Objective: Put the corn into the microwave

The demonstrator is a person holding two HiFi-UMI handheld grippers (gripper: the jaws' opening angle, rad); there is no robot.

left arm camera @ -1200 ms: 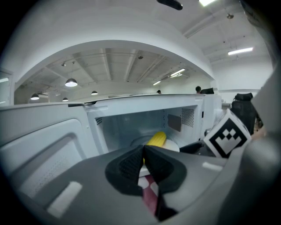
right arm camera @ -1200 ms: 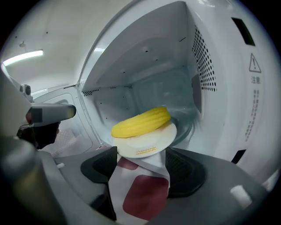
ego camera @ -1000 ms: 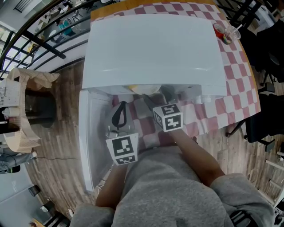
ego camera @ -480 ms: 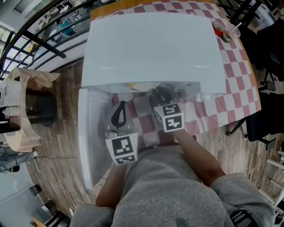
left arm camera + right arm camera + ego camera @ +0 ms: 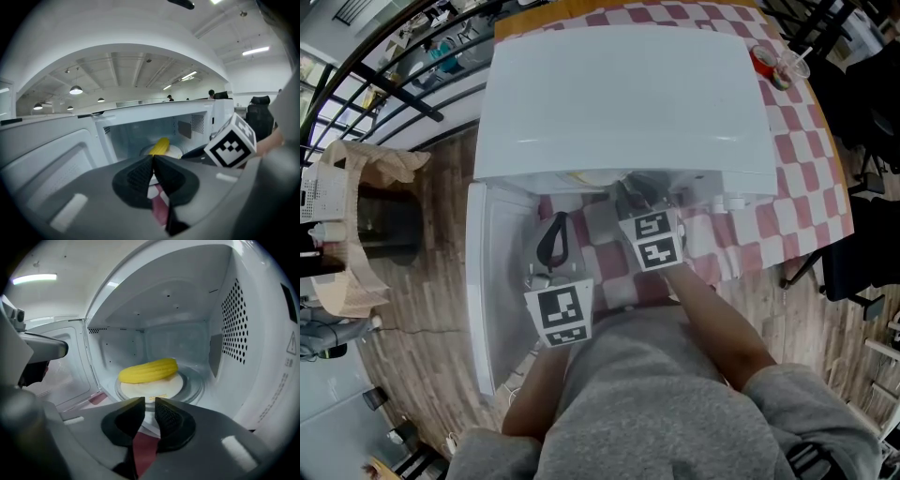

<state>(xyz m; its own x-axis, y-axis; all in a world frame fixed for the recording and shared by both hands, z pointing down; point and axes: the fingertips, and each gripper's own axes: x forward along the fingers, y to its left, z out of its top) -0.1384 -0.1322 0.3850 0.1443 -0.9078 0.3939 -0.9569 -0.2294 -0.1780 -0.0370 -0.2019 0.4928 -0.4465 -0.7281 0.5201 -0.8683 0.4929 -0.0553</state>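
Observation:
The yellow corn (image 5: 149, 370) lies on a white plate (image 5: 161, 388) on the turntable inside the open white microwave (image 5: 623, 94). The left gripper view shows the corn (image 5: 159, 146) too. My right gripper (image 5: 149, 401) hangs at the oven's mouth, just short of the plate. Its jaws are closing, a narrow gap remains and nothing is between them. My left gripper (image 5: 153, 158) stays lower and to the left, in front of the swung-out door (image 5: 492, 291), shut and empty. The right gripper's marker cube (image 5: 232, 143) shows at the right of the left gripper view.
The microwave stands on a red-and-white checked tablecloth (image 5: 806, 169). A red cup (image 5: 762, 64) and a clear plastic cup (image 5: 789, 67) sit at the table's far right corner. A brown paper-lined bin (image 5: 356, 225) stands on the wooden floor to the left.
My right gripper has edged toward the microwave opening and rolled a little. The left gripper, the door and the corn have stayed put.

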